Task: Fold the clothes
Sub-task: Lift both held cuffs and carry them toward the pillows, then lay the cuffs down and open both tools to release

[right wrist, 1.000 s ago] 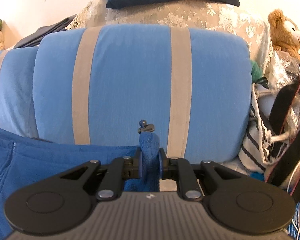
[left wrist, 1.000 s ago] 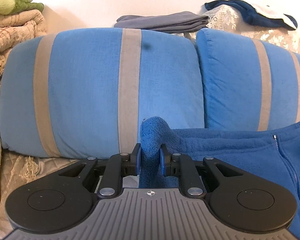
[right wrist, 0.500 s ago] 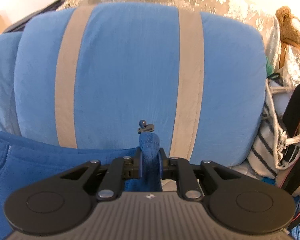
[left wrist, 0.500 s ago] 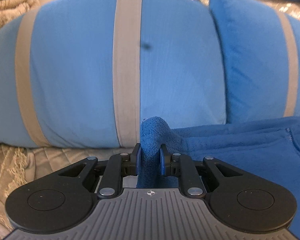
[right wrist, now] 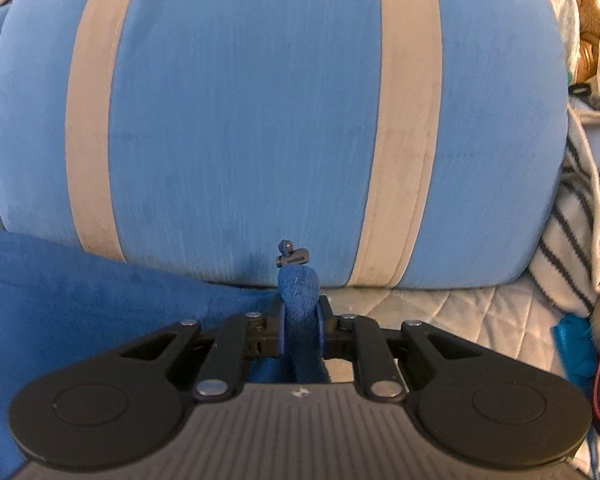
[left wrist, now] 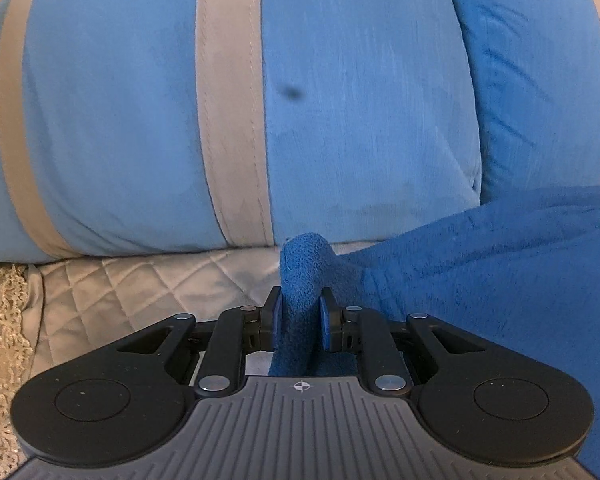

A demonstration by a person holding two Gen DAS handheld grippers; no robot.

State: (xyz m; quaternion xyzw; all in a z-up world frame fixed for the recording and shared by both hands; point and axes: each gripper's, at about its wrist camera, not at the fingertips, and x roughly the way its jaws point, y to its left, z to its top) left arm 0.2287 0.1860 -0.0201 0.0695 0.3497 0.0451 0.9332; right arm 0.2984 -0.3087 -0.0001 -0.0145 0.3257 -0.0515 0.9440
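Left wrist view: left gripper (left wrist: 299,322) clamped on a bunched fold of blue fleece (left wrist: 480,264); fingers (left wrist: 273,320) pressed in on both sides of the cloth.
Right wrist view: right gripper (right wrist: 302,326) likewise clamped on a corner of fleece (right wrist: 80,292); small dark toggle (right wrist: 292,254) poking up above the pinch.
Garment position: spread between the two grippers, low over the quilted cover (left wrist: 152,280), close against the striped cushions (left wrist: 140,100).
Fold state: not determinable; only the edge between the grips visible, body of garment largely out of frame.
Stage: consistent with an edge carried over for a fold, or equally with spreading the piece flat.
Risk, slip: thick pile bunched in a narrow pinch; uneven pull likely to drag one corner free.
Risk, skew: one gripper ahead of the other would set the edge crooked.
Risk, snag: toggle or fleece catching on cushion; striped cloth (right wrist: 572,216) at right close enough to be dragged along.
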